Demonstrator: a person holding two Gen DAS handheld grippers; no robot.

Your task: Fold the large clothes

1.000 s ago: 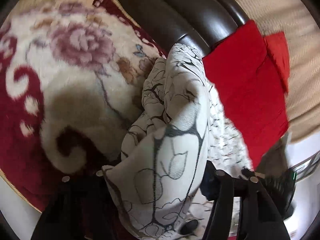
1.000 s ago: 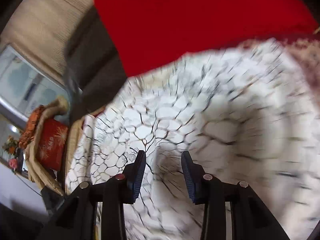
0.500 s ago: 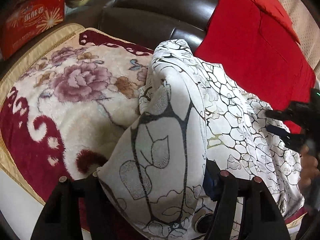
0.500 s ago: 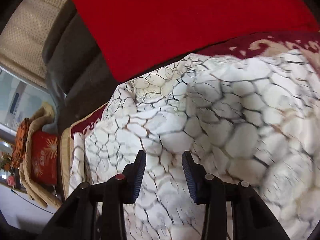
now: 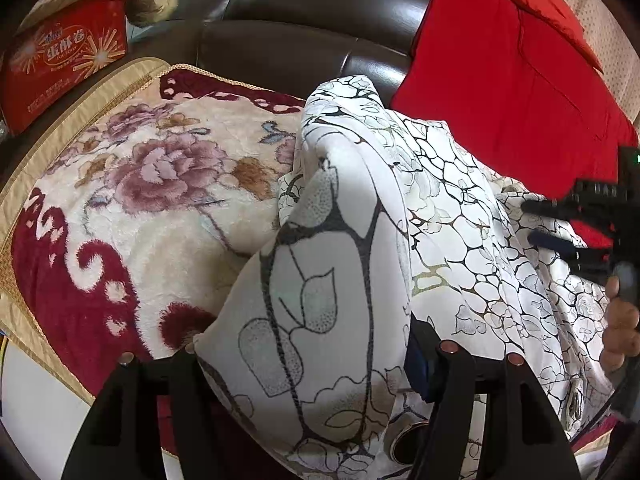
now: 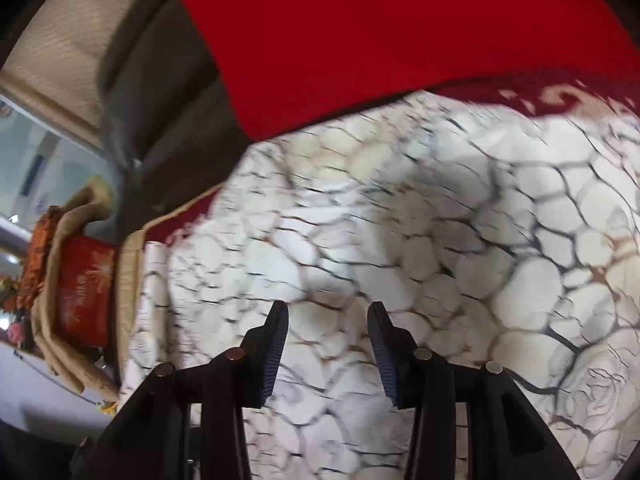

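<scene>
A large white garment (image 5: 452,216) with a black cracked-line print lies on a floral blanket (image 5: 160,184) on a dark sofa. My left gripper (image 5: 308,364) holds a thick bunch of it between its fingers, lifted toward the camera. My right gripper (image 6: 328,320) is open and empty, hovering just above the garment (image 6: 400,248). It also shows at the right edge of the left wrist view (image 5: 576,232), with the hand that holds it.
A red cushion (image 5: 512,80) leans on the dark leather sofa back (image 5: 304,40) behind the garment. A red box (image 5: 64,56) with beige cloth on top stands at the far left. The blanket's gold-trimmed edge (image 5: 24,328) marks the sofa front.
My left gripper has lifted and tilted back with the garment, so more of the sofa shows. My right gripper has kept sweeping over the garment, still open.
</scene>
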